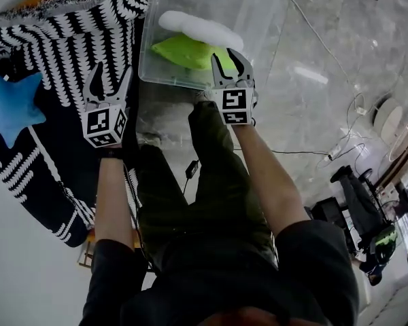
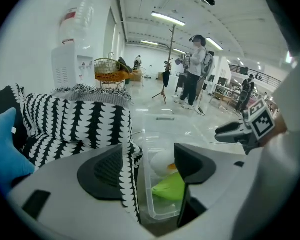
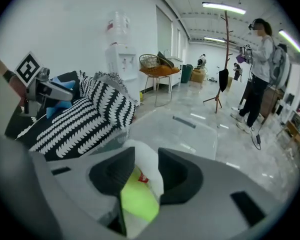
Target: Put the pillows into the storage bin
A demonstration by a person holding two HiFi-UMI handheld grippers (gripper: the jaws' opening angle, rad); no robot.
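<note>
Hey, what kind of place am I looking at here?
Probably a big open-plan office or lab workspace rather than a home: long strip lights on a high ceiling, a water dispenser against the wall, and a polished floor with cables trailing across it.

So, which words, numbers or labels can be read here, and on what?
No text can be read.
Left marker cube and right marker cube: square patterns only, no letters.
Water bottle label: red, too blurred.
Red tag on the white pillow: too small.
</note>
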